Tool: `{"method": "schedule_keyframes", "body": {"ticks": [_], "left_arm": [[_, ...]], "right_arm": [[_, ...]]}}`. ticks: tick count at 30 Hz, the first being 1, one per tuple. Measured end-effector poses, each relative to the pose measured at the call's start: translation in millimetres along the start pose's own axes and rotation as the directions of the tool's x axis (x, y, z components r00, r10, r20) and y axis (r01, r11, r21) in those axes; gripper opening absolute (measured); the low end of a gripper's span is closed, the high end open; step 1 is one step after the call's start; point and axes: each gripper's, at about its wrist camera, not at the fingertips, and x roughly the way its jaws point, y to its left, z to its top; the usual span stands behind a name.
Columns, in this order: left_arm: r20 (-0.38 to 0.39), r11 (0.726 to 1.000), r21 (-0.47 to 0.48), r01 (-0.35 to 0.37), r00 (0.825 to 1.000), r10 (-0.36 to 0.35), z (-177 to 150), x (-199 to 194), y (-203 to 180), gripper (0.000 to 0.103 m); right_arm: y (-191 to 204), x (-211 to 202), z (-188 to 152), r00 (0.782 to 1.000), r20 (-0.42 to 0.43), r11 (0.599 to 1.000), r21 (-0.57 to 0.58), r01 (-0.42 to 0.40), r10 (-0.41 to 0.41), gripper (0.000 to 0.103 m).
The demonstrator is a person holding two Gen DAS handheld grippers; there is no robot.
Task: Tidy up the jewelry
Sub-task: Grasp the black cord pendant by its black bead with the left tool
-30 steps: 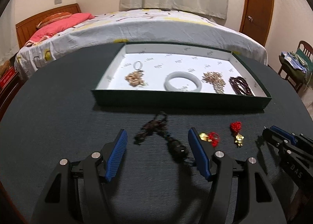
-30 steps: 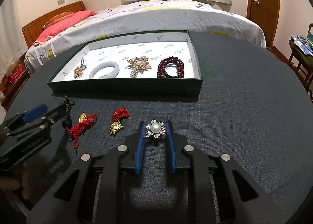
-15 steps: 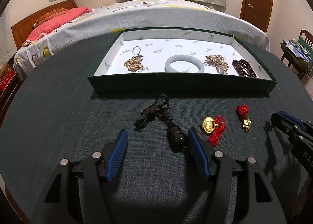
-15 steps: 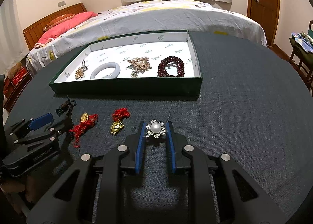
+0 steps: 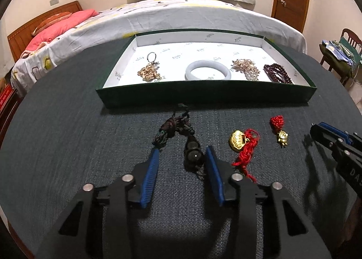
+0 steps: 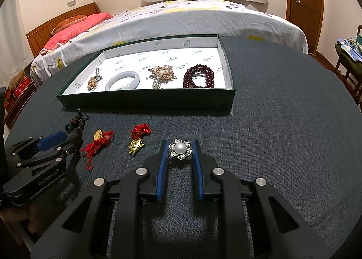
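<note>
Between the left gripper (image 5: 182, 157), the dark bead pendant (image 5: 192, 152) lies lengthwise toward the tray (image 5: 203, 98).

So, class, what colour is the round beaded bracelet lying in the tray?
Dark red beaded bracelet, clearest in the right wrist view.

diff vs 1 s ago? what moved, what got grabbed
The left tongs have just been closing around the dark beaded pendant; one pad now sits against it, the other still apart, so no grip yet. The right tongs stay clamped on the pearl flower brooch. The two red-cord gold charms and the pieces in the green tray are unmoved.
</note>
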Motion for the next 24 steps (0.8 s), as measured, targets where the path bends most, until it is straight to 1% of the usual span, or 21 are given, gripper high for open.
{"method": "schedule_keyframes", "body": {"ticks": [2,3,5,17,24], "left_arm": [[0.002,1.0,-0.001,-0.003,1.0,0.003,0.1,-0.2,1.5,0.031],[0.003,1.0,-0.002,-0.005,1.0,0.005,-0.1,-0.5,2.3,0.029],[0.005,1.0,-0.004,-0.003,1.0,0.003,0.1,-1.0,4.9,0.018],[0.011,0.999,-0.022,0.031,0.999,-0.031,-1.0,-2.8,10.1,0.018],[0.034,0.999,-0.02,0.031,0.999,-0.031,-1.4,-7.9,12.0,0.018]], "right_arm": [[-0.3,0.0,0.0,1.0,0.0,1.0,0.001,0.0,0.0,0.021],[-0.3,0.2,0.1,1.0,0.0,1.0,0.0,0.0,0.0,0.021],[-0.3,0.1,0.1,1.0,0.0,1.0,0.0,0.0,0.0,0.021],[-0.1,-1.1,0.1,1.0,0.005,1.0,-0.002,0.002,-0.002,0.021],[0.7,-3.0,0.6,1.0,0.012,1.0,-0.004,0.001,-0.001,0.021]]}}
